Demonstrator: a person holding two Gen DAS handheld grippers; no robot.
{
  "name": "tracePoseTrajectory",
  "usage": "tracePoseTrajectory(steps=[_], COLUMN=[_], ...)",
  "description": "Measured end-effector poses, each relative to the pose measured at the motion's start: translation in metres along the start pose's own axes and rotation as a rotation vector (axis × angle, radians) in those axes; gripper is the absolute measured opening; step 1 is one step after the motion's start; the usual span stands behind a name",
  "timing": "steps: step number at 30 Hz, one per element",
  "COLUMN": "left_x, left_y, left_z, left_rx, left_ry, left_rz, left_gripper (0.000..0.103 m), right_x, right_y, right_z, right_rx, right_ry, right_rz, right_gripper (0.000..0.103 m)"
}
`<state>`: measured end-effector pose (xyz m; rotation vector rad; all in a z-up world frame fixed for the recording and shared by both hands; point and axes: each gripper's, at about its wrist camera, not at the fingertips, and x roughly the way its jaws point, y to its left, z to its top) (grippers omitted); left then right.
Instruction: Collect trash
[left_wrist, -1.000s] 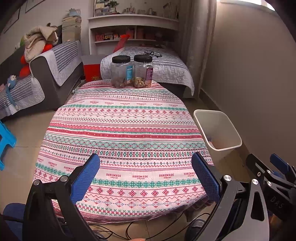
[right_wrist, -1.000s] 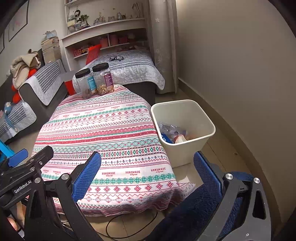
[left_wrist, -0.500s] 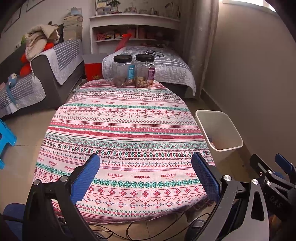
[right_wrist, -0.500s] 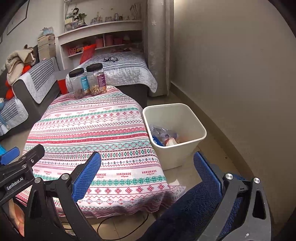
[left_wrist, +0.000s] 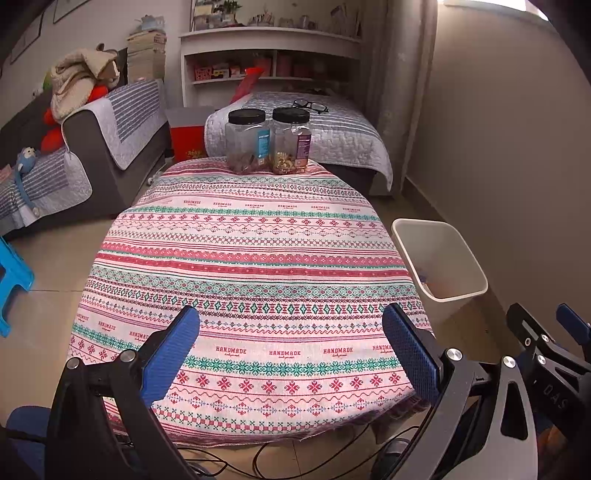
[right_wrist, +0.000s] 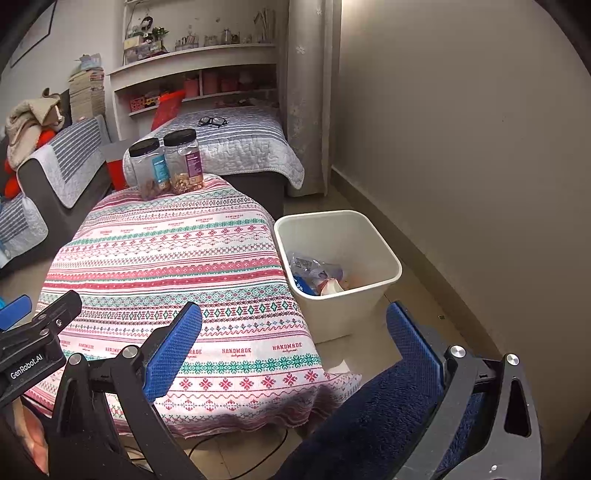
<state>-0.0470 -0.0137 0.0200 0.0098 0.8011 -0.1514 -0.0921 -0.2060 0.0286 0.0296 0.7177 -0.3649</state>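
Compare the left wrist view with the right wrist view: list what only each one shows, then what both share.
Only the left wrist view: a blue stool on the floor and cables under the table's near edge. Only the right wrist view: the trash lying inside the white bin. Both: the patterned tablecloth, two black-lidded jars, the glasses on the bed, and open, empty tongs.

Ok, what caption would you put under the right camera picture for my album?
Open right gripper above a patterned tablecloth, beside a white bin holding trash.

Two black-lidded jars (left_wrist: 267, 140) side by side at the patterned bench's (left_wrist: 251, 258) far edge; eyeglasses (left_wrist: 311, 106) on the quilted bed (left_wrist: 343, 136) beyond.
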Motion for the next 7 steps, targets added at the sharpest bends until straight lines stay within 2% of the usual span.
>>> tracePoseTrajectory(steps=[7], left_x=[0.0035], left_y=[0.0047], left_z=[0.0007], left_rx=[-0.008], left_ry=[0.009], left_rz=[0.000], left_gripper=[0.096], right_x=[0.0037], right_y=[0.0048], right_z=[-0.0007], right_rx=[-0.008], right_ry=[0.006], right_rz=[0.000], right_gripper=[0.096])
